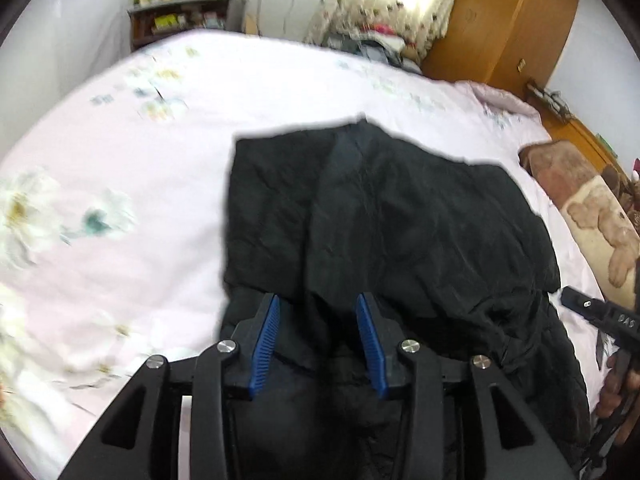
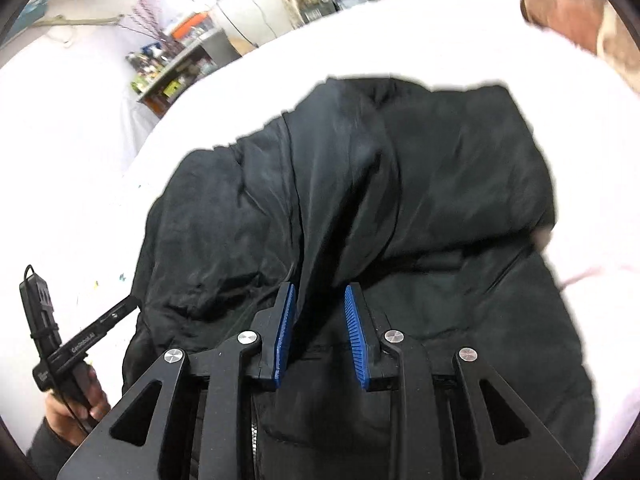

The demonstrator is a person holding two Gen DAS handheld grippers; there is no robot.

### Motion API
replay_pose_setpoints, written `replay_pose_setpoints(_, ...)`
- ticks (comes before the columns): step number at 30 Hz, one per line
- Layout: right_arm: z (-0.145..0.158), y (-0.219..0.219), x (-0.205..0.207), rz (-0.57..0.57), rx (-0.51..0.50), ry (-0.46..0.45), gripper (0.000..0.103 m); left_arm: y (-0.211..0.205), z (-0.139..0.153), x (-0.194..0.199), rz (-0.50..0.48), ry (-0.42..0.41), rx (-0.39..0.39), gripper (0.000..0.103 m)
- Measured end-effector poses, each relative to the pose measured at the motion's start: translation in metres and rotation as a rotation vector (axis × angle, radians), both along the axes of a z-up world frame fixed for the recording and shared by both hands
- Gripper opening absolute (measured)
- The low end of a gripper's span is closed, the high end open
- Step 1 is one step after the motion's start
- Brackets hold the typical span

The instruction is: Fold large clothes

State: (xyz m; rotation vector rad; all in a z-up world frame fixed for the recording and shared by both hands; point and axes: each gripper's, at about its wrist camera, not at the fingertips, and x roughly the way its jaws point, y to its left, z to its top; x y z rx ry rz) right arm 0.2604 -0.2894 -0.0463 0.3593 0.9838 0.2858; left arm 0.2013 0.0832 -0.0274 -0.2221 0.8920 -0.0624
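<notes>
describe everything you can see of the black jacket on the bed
The black jacket is a large, puffy garment of smooth, slightly shiny, creased fabric. It lies spread on the pale pink floral bedsheet, with one layer already folded over the body. Part of a zipper shows at its near edge in the right wrist view. Both grippers hover over its near edge, not visibly gripping it.

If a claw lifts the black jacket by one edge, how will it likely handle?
The black jacket would probably droop rather than hold shape: it lies in soft creases. Its smooth, faintly shiny shell may slip between pads. Its puffy, quilted-looking bulk suggests it is light for its size.
</notes>
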Motion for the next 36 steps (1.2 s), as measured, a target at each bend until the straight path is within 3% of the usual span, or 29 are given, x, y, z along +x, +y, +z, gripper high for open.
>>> replay_pose_setpoints(3,0.022,0.000,0.010,-0.002,-0.045,-0.091,0.026,-0.002,0.022,0.007,0.000,-0.082,-0.022,0.042)
replay_pose_setpoints(6,0.022,0.010,0.042,0.010,-0.072,-0.123,0.026,-0.028,0.029,0.035,-0.054,-0.150,0.007,0.042)
replay_pose_setpoints(8,0.012,0.020,0.067,0.013,-0.110,-0.114,0.026,-0.038,0.014,0.057,-0.075,-0.126,0.027,0.042)
replay_pose_setpoints(12,-0.031,0.022,0.091,0.015,-0.217,-0.042,0.024,-0.047,-0.047,0.082,-0.067,0.013,0.076,0.037)
replay_pose_setpoints(15,-0.053,0.019,0.090,0.021,-0.247,-0.042,0.024,-0.055,-0.070,0.075,-0.100,-0.014,0.135,0.036)
replay_pose_setpoints(20,-0.066,0.027,0.089,0.030,-0.316,-0.064,0.023,-0.054,-0.077,0.078,-0.104,-0.012,0.125,0.036)
replay_pose_setpoints(25,-0.045,0.026,0.082,0.036,-0.318,-0.082,0.023,-0.053,-0.049,0.070,-0.116,-0.006,0.137,0.036)
replay_pose_setpoints(29,-0.008,0.025,0.077,0.026,-0.297,-0.159,0.025,-0.046,-0.007,0.067,-0.118,-0.110,0.123,0.036)
replay_pose_setpoints(32,0.017,0.032,0.094,0.025,-0.252,-0.219,0.026,-0.052,0.016,0.097,-0.106,-0.162,0.116,0.036)
replay_pose_setpoints(36,0.013,0.053,0.138,0.037,-0.283,-0.221,0.026,-0.064,0.002,0.149,-0.095,-0.121,0.119,0.036)
